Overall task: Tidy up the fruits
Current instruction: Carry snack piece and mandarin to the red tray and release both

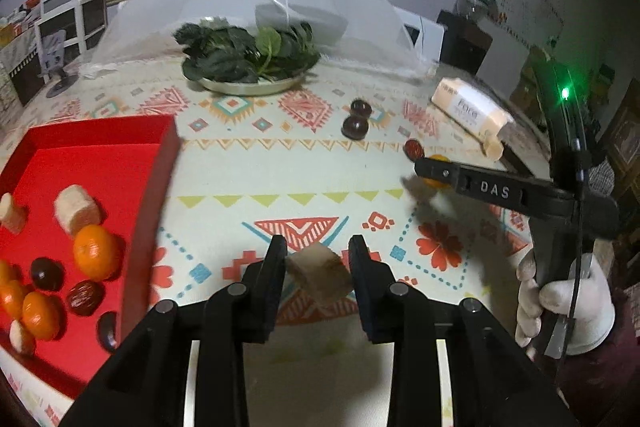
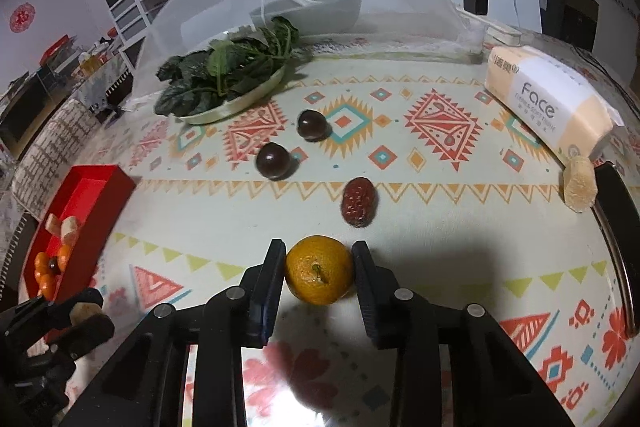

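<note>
Your left gripper [image 1: 318,267] is clamped on a pale tan cut chunk [image 1: 320,277], low and centre in the left wrist view, and the chunk looks clear of the patterned tablecloth [image 1: 240,171]. Your right gripper [image 2: 319,269] has its jaws set against both sides of a small orange [image 2: 319,269], low and centre in the right wrist view; whether the pads press hard enough yet to carry it is hard to judge, so check the grip before you raise it. To finish the step well, carry the chunk toward the left of the frame over the near wall of the red tray [image 1: 160,163], lower it onto a bare patch of the floor, and let go only once it is down, since a drop could set the round fruit rolling. Bring the orange after it, one hand at a time, so the tools do not meet over the tray. The tray already holds several oranges, a few pale chunks and some dark fruit. Outside it, two dark round fruits [image 2: 273,160] and a wrinkled red date [image 2: 358,202] lie in the middle of the right wrist view, and another pale chunk [image 2: 579,183] lies at the right edge, just beside the tissue pack [image 2: 548,99]. The plate of greens [image 2: 224,83] at upper left is no part of the job.
</note>
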Demonstrator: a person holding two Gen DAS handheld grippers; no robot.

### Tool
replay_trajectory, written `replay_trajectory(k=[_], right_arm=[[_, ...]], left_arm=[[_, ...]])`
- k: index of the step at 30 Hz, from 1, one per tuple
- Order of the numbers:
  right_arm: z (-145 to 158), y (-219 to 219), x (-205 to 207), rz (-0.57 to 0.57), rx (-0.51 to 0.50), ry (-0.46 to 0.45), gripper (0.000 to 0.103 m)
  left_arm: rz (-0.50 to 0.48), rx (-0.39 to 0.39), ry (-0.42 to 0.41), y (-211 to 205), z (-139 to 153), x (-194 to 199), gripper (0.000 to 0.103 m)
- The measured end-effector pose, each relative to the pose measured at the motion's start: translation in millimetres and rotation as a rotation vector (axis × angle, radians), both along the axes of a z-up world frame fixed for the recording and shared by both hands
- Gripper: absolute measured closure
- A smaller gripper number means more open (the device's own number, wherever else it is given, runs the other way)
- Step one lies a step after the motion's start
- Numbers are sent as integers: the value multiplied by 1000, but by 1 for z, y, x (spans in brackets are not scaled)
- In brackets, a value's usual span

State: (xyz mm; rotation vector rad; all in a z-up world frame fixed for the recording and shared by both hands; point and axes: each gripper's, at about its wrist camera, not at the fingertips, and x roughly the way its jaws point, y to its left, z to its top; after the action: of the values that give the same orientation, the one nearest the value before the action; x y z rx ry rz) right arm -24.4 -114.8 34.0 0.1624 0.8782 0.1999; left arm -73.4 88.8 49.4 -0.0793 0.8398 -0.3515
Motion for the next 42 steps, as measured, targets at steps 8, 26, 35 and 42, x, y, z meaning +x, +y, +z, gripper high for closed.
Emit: replay_trajectory(k=[8, 26, 35, 42], right_arm=[[30, 33, -27, 77, 37, -56, 66], [45, 185, -52, 391, 84, -44, 66], [28, 244, -60, 519, 89, 4, 66], [12, 270, -64, 585, 71, 34, 66]], left_arm=[[83, -58, -51, 45, 19, -21, 72], [358, -158, -56, 184, 12, -44, 72], [428, -187, -48, 222, 6, -44, 72], [442, -177, -42, 236, 4, -29, 72]])
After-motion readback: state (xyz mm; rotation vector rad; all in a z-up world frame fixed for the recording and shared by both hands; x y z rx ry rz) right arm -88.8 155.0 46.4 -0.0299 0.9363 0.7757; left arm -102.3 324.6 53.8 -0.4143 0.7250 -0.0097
